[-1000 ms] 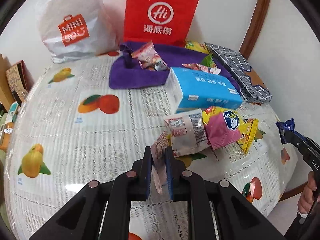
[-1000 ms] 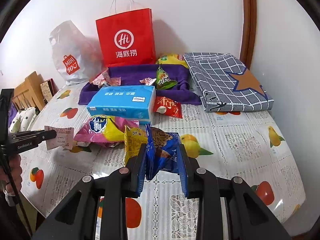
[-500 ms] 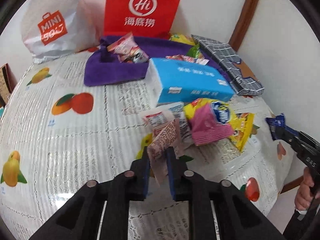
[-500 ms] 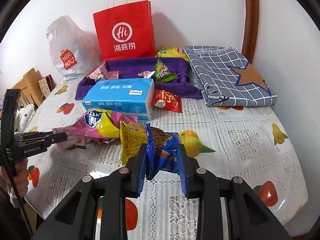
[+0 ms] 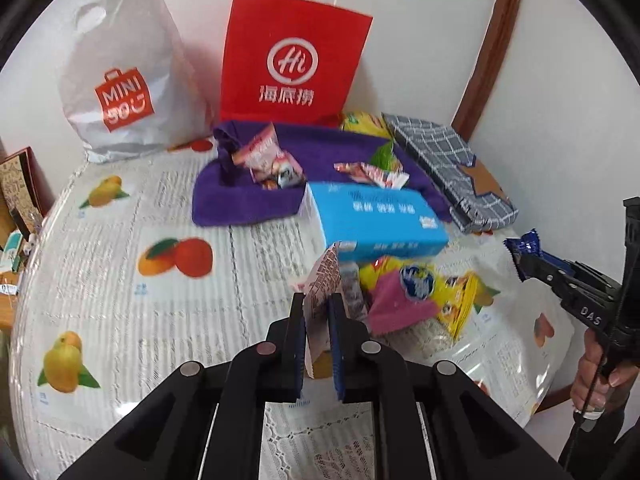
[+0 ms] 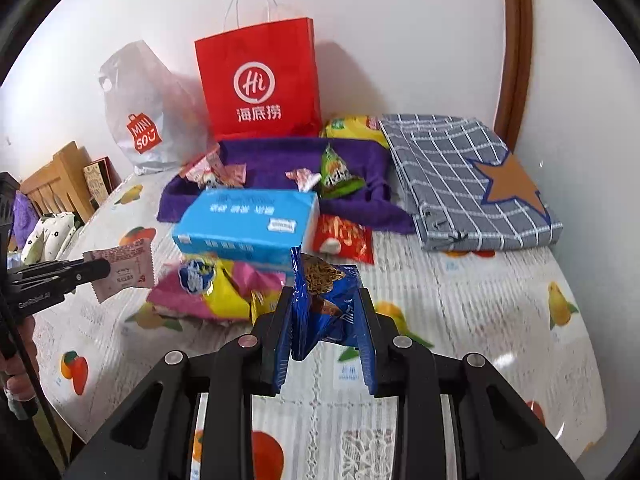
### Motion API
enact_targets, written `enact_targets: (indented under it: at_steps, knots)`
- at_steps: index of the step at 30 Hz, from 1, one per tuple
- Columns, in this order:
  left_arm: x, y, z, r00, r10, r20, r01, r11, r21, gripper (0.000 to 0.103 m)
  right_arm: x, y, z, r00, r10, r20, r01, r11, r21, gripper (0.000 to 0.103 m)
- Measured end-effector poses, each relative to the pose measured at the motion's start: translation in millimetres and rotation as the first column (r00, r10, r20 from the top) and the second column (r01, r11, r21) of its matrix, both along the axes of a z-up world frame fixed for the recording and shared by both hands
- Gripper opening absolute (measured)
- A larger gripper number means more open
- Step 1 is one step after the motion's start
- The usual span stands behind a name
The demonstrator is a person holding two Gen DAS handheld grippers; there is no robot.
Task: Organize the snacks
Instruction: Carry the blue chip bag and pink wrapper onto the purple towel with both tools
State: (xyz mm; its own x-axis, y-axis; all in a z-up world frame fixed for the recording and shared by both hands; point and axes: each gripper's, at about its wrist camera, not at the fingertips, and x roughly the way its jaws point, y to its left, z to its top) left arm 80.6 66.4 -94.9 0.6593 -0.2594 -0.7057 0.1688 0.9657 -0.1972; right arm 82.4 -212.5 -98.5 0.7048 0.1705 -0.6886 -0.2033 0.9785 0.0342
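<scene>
My left gripper (image 5: 317, 300) is shut on a small pink snack packet (image 5: 322, 280) and holds it above the table; the packet also shows in the right wrist view (image 6: 122, 272). My right gripper (image 6: 325, 300) is shut on a blue cookie packet (image 6: 326, 292), lifted above the table; the right gripper also shows in the left wrist view (image 5: 532, 266). A purple cloth tray (image 6: 280, 156) at the back holds several snacks. A pink-and-yellow bag (image 6: 208, 284) and a yellow packet (image 5: 460, 300) lie below a blue tissue box (image 6: 248, 220).
A red paper bag (image 6: 258, 80) and a white Miniso bag (image 6: 140, 120) stand against the wall. A folded grey checked cloth (image 6: 464, 180) lies at the right. A red packet (image 6: 344, 236) lies by the tissue box. A wooden chair (image 6: 56, 184) stands at left.
Both grippers have risen with their packets. The left one lifted the pink packet off the pile and the view tilted up toward the bags.
</scene>
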Motion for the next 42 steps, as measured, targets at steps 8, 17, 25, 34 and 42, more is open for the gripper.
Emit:
enact_targets:
  at_steps: [8, 17, 25, 34, 42]
  knots:
    - [24.6, 1.5, 22.4, 1.0, 0.021, 0.007, -0.021, 1.0, -0.017, 0.011, 33.5, 18.4, 22.7, 0.999, 0.023, 0.033, -0.023, 1.0, 0.004, 0.029]
    - [59.3, -9.4, 49.4, 0.999, -0.008, 0.049, 0.009, 1.0, -0.007, 0.011, 76.9, 37.3, 41.7, 0.998, 0.047, 0.049, -0.047, 0.999, 0.007, 0.029]
    - [90.7, -15.3, 65.7, 0.997, -0.026, 0.077, 0.026, 1.0, 0.003, 0.011, 110.6, 50.2, 52.7, 0.996, 0.054, 0.066, -0.056, 0.998, 0.018, 0.029]
    - [131.1, -15.6, 69.2, 0.997, -0.014, 0.07, 0.012, 1.0, 0.021, 0.011, 156.4, 62.7, 61.5, 0.995, 0.052, 0.084, -0.053, 0.999, 0.01, 0.029]
    - [170.5, -8.3, 63.3, 0.999, 0.011, 0.052, -0.012, 1.0, 0.023, 0.011, 193.9, 73.0, 58.9, 0.995, 0.065, 0.074, -0.066, 0.998, 0.011, 0.029]
